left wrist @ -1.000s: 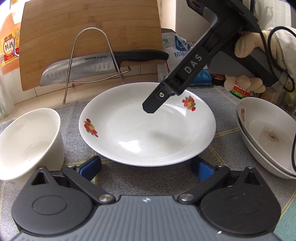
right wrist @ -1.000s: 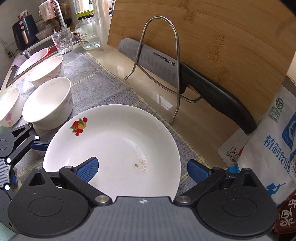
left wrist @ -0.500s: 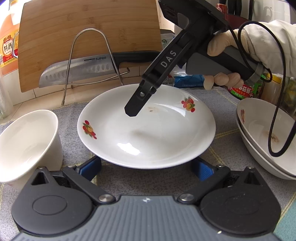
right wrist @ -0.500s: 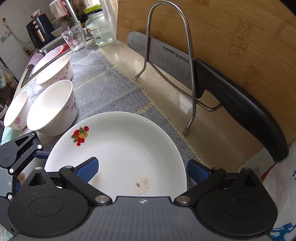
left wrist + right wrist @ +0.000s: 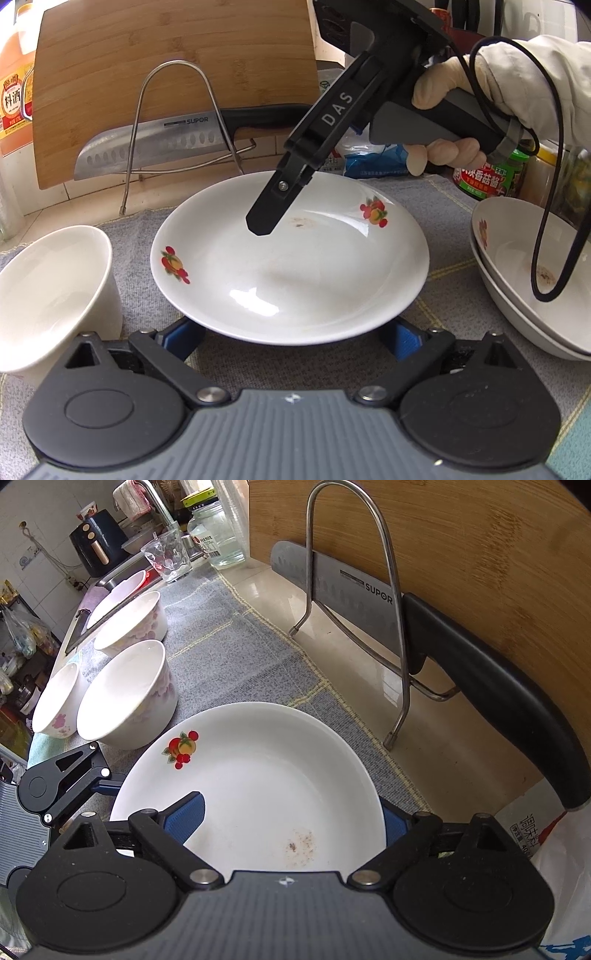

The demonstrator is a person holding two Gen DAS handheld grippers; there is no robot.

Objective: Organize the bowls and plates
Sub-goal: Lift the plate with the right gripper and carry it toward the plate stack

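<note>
1. On the grey mat (image 5: 122,236) covering the surface, the plate (image 5: 291,273) sits between a bowl (image 5: 48,291) on my left and stacked plates (image 5: 532,295) on my right.
2. My left gripper (image 5: 291,338) has jaws apart, straddling the plate's near rim without touching it, as far as I can tell.
3. My right gripper (image 5: 291,818) hangs over the far rim, jaws apart, one pad above the plate, one outside.
4. I judge this the grasping step: next, pinch the rim squarely, lift level and carry it to the stack.
</note>
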